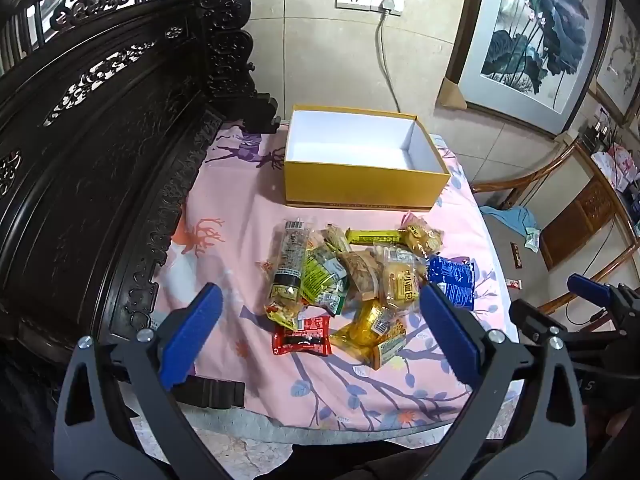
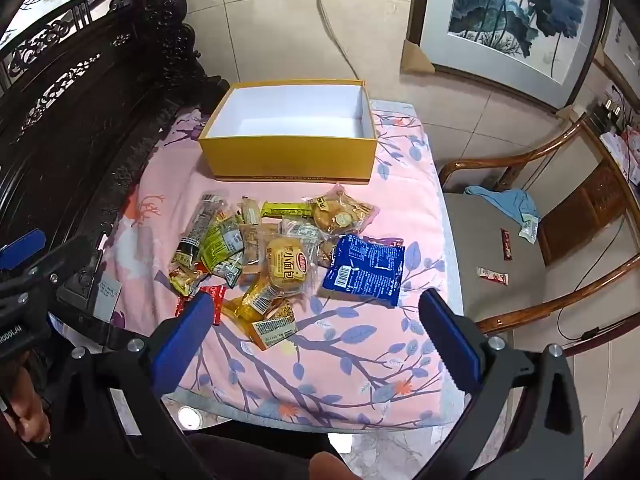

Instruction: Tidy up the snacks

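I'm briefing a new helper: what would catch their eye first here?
An open yellow cardboard box with a white, empty inside stands at the far end of the pink floral cloth. Nearer lies a heap of wrapped snacks, a blue foil packet at its right edge. Both grippers hover open.

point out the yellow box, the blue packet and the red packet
yellow box (image 2: pixel 288 160), right wrist view, front wall
blue packet (image 2: pixel 366 270), right wrist view, middle of its printed back
red packet (image 1: pixel 302 336), left wrist view, middle of wrapper
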